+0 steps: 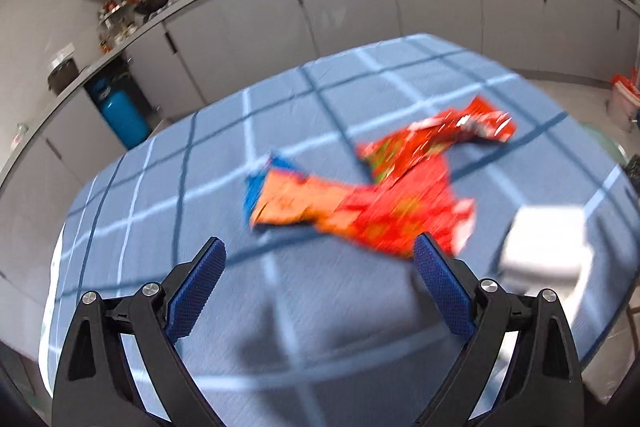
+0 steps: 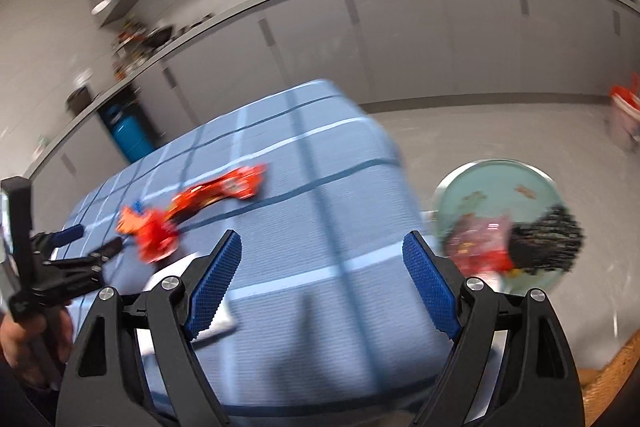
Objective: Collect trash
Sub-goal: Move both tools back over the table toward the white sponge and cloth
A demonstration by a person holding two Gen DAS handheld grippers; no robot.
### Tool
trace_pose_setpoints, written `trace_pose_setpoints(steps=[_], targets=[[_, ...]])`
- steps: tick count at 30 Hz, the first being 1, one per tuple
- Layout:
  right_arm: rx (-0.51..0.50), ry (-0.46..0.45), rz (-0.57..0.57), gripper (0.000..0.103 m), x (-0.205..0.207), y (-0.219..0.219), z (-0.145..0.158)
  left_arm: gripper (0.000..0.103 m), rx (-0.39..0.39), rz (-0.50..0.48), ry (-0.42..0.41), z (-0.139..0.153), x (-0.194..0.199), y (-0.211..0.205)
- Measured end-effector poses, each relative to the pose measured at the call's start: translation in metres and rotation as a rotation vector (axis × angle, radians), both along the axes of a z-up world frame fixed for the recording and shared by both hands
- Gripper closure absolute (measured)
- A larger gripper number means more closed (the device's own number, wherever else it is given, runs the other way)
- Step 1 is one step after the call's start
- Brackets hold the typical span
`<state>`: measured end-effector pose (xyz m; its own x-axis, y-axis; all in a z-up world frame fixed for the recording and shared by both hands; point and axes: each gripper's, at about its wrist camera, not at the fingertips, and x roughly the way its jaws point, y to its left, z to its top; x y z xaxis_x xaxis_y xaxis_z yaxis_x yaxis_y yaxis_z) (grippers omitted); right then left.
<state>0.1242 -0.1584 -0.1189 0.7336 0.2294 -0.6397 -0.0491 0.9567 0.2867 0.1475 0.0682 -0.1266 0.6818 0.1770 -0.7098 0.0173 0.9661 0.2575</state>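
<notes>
Both views are smeared by blur, so print on the trash cannot be read. In the left wrist view, the left claw (image 1: pixel 318 255) is seen spread wide with nothing between its blue pads, above the table (image 1: pixel 168 187) covered in blue checked cloth. Just beyond its tips, an orange wrapper (image 1: pixel 292 203) and a red wrapper (image 1: pixel 404 203) are seen overlapping; a 2nd red wrapper (image 1: pixel 460 127) lies farther right. A white object (image 1: pixel 548 243) at the near right is too blurred to identify. In the right wrist view, the right claw (image 2: pixel 322 247) is likewise held wide apart and empty. A round bin (image 2: pixel 504 223) on the floor right of the table holds trash that is hard to make out.
</notes>
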Motion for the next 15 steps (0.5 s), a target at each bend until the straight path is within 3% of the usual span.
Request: trace_pose_setpoints(steps=[4, 7, 10, 15], targets=[[-0.021, 0.000, 0.075, 0.021, 0.004, 0.037, 0.004, 0.010, -0.027, 0.062, 0.020, -0.010, -0.010, 0.031], [-0.035, 0.006, 0.105, 0.018, 0.006, 0.052, 0.004, 0.010, -0.101, 0.082, 0.033, -0.012, -0.017, 0.043], [-0.023, 0.020, 0.171, 0.013, 0.006, 0.068, 0.001, 0.010, -0.097, 0.077, 0.045, -0.018, -0.021, 0.041], [-0.079, 0.045, 0.257, 0.012, 0.009, 0.094, -0.013, 0.010, -0.100, 0.088, 0.041, -0.019, -0.022, 0.041]])
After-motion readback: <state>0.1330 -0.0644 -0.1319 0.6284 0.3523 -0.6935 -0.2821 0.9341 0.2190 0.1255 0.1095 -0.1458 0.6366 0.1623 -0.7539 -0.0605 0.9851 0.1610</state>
